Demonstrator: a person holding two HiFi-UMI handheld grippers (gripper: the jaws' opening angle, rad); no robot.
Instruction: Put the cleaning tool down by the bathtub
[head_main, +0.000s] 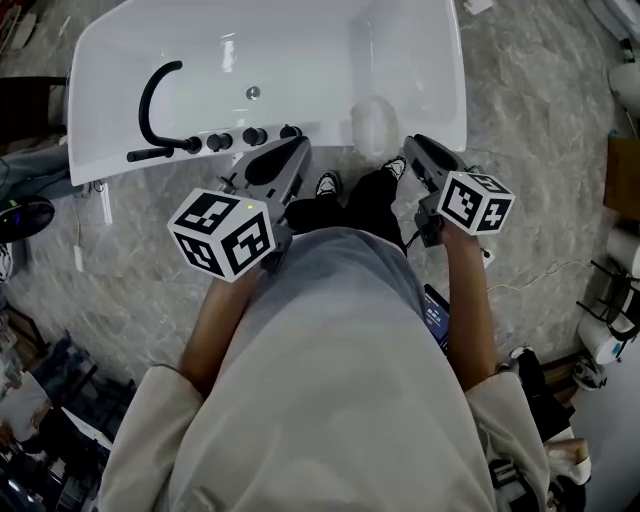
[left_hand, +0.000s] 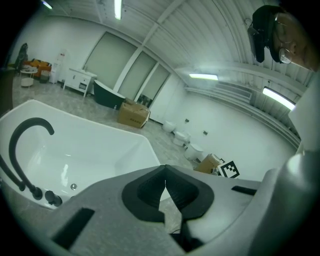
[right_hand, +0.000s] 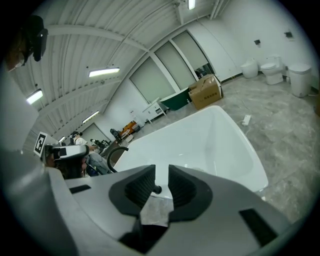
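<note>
The white bathtub (head_main: 95, 150) fills the top of the head view, with a black curved faucet (head_main: 150, 100) and knobs on its near rim. I cannot pick out a cleaning tool for certain; a pale blurred oval (head_main: 372, 125) sits at the tub's near wall. My left gripper (head_main: 298, 145) hovers over the near rim, its jaws (left_hand: 165, 181) shut with nothing between them. My right gripper (head_main: 416, 142) is held beside the tub's near right corner. Its jaws (right_hand: 161, 172) stand apart and empty, with the tub (right_hand: 210, 140) beyond them.
My black shoes (head_main: 327, 185) stand on grey marbled floor just in front of the tub. Small white items (head_main: 104, 205) and a cable lie on the floor to the left. Cardboard boxes (left_hand: 133, 114), toilets (left_hand: 182, 137) and a dark tub stand farther back. Shelving and clutter (head_main: 610, 320) line the right.
</note>
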